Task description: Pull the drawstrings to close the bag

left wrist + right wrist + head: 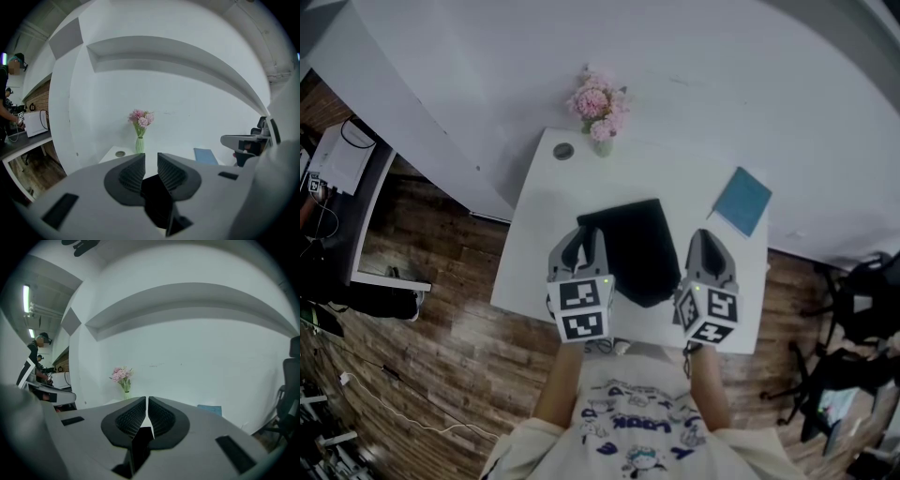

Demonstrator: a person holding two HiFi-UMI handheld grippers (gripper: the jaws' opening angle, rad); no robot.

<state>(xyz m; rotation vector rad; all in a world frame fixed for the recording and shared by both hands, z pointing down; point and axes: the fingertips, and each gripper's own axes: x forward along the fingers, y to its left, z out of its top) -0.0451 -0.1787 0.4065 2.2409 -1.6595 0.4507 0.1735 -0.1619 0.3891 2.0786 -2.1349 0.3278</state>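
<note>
A black drawstring bag (637, 248) lies flat in the middle of the small white table (546, 211), its narrower end toward me. My left gripper (589, 234) sits at the bag's left side, jaws standing apart with a clear gap; in the left gripper view (151, 157) the bag (157, 199) shows dark below the pads. My right gripper (703, 238) is at the bag's right side. In the right gripper view (147, 400) its jaws are drawn together to a thin slit above the bag (139, 444). No drawstring shows in any view.
A vase of pink flowers (600, 111) and a small round grey disc (563, 151) stand at the table's far edge. A blue book (742, 200) lies at the far right. A desk (342, 187) is at left, an office chair (862, 295) at right.
</note>
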